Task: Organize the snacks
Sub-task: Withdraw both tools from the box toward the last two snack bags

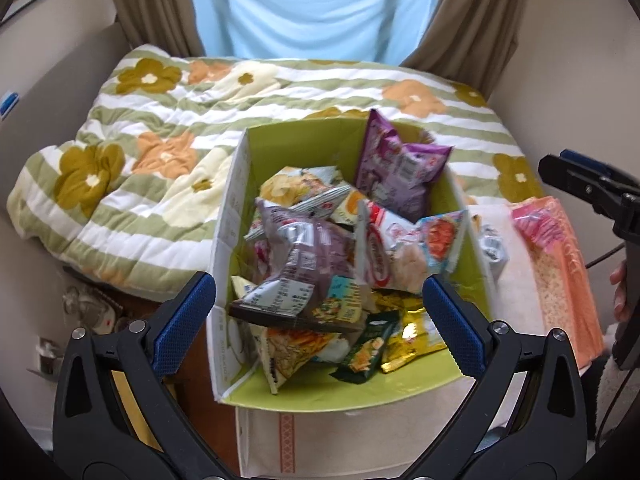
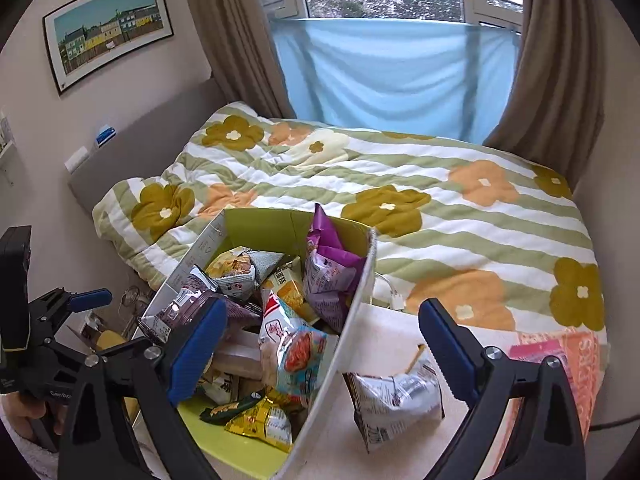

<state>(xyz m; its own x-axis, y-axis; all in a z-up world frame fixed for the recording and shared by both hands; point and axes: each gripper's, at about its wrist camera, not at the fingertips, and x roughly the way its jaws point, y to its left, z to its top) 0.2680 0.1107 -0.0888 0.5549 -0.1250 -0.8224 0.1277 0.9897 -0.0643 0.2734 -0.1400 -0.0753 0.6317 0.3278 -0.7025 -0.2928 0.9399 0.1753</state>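
Below the wide-open, empty left tongs (image 1: pixel 318 312) the snack box (image 1: pixel 288 140) is seen; right tongs (image 2: pixel 322 344), likewise wide and empty, have a silver packet (image 2: pixel 394 400) at five o'clock.

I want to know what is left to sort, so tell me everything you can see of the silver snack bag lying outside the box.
The crinkled silver foil snack bag with dark brown edges and small printed text lies on the cream surface, just right of the green-lined cardboard box. It looks sealed and puffy. Nothing grips it; whether it touches the box wall is unclear.
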